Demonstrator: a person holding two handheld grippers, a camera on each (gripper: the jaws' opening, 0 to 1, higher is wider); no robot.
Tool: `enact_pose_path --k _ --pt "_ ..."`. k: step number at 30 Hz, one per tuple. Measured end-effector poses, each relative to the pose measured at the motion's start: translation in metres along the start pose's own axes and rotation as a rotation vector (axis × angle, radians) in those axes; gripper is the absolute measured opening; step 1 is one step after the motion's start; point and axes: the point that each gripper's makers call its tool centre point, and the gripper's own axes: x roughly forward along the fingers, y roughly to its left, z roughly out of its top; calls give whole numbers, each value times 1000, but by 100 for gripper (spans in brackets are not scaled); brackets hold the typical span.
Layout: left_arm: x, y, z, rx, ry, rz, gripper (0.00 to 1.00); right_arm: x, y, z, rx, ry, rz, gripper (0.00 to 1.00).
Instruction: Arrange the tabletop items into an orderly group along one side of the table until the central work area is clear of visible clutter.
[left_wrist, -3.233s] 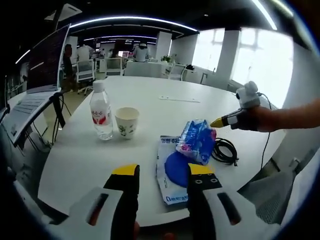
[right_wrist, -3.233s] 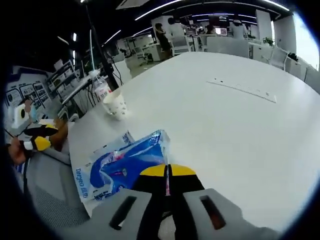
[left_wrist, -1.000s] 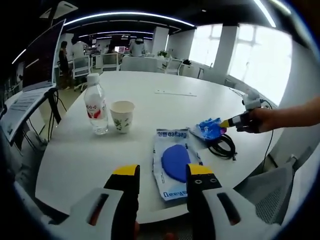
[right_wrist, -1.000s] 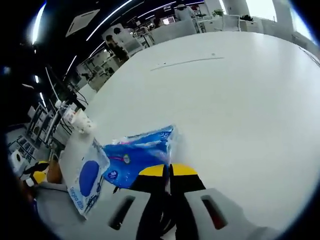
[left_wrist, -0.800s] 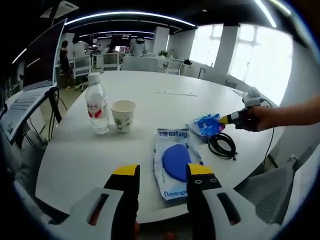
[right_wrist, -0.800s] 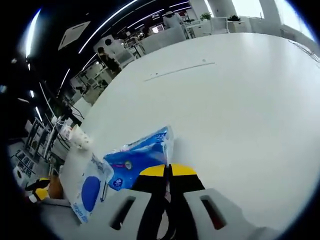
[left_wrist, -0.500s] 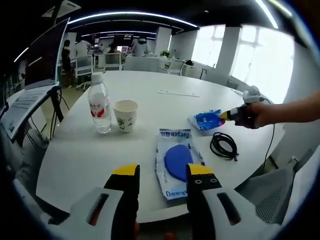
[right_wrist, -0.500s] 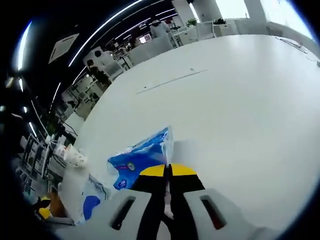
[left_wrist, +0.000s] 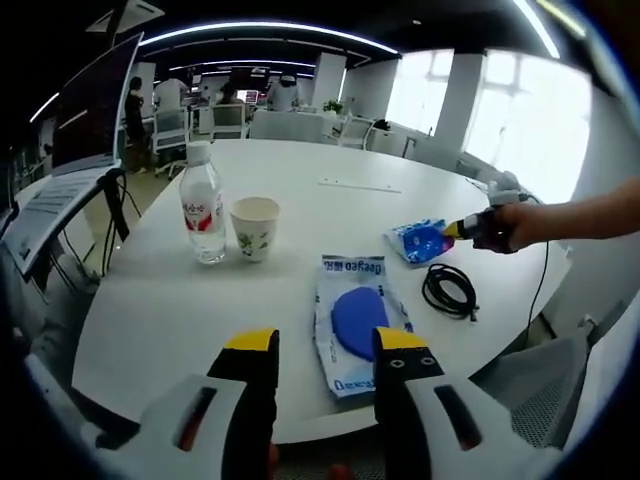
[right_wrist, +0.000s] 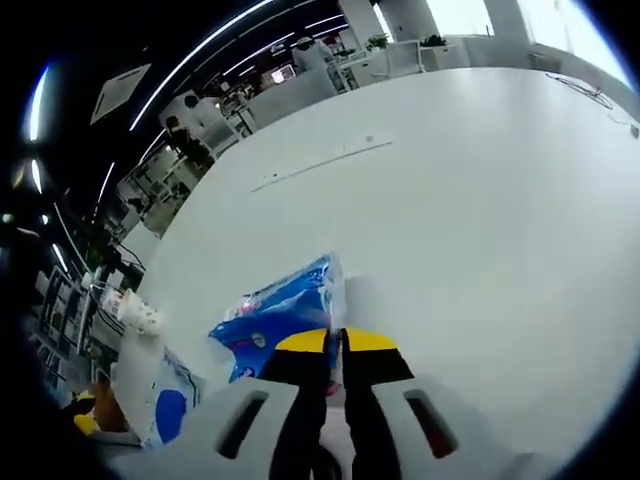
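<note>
Right now the right tool (right_wrist: 335, 345) is clenched on the blue packet (right_wrist: 275, 310), which trails leftward toward the tabletop's (right_wrist: 480, 200) near edge.

Left tongs (left_wrist: 315, 355): jaws apart, gripping nothing, raised above the counter's (left_wrist: 150, 310) near edge.
Right tongs (right_wrist: 335, 343): jaws pinched together on blue packet (right_wrist: 275, 315).
Right arm (left_wrist: 585, 215): outstretched from the right, tongs low.

The left gripper view looks across the round white table (left_wrist: 300, 215) from its near edge; the right gripper view sits low over it, both sharing the crinkly blue plastic packet (left_wrist: 418, 240) (right_wrist: 272, 310).
</note>
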Motion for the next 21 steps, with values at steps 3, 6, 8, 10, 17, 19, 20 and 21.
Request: enact_pose_path --k 3,6,8,10,17,19,20,21 --pt "1 -3 -1 1 9 -8 37 7 -12 -1 -20 16 -13 8" --pt "1 -5 -3 6 16 -14 37 10 -20 0 -13 16 -16 8" --pt "1 -5 -4 8 20 -16 37 13 -22 0 -16 16 -14 8" --pt "1 -6 -5 6 26 -17 37 14 -23 0 -31 17 -13 8" --pt "1 -7 -11 10 42 -17 37 14 -22 -2 -42 16 -8 9" --pt "1 -6 -11 9 40 -17 37 14 -20 -3 -49 16 -4 9" --pt "1 -6 -11 8 40 -17 37 13 -17 -4 -53 14 2 9" --pt "1 -6 -11 6 40 -17 37 13 -15 -4 -55 14 6 9"
